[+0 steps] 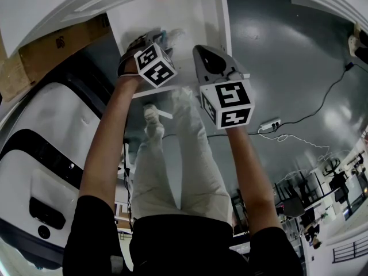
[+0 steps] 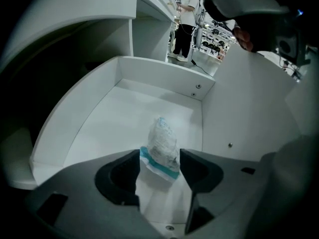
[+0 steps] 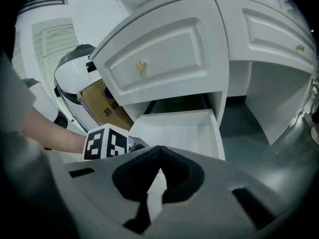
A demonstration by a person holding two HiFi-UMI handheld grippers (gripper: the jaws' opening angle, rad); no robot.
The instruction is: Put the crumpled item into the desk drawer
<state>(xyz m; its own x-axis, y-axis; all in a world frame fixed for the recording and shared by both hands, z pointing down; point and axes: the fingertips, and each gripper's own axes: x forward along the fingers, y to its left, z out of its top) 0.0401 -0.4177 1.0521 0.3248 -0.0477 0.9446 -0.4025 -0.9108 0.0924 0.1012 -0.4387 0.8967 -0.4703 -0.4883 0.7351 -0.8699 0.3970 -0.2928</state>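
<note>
Release | left gripper (image 2: 159, 156) jaws apart, crumpled item (image 2: 162, 141) seemingly loose at 12 o'clock | right gripper (image 3: 159, 149) jaws together | best exit was straight back, clear of drawer (image 2: 159, 77) walls

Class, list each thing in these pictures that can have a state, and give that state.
left gripper, open.
right gripper, shut, nothing between its jaws.
desk drawer, pulled open.
crumpled item, resting on the desk drawer's floor between the left gripper's jaws.
upper drawer, closed.
</note>
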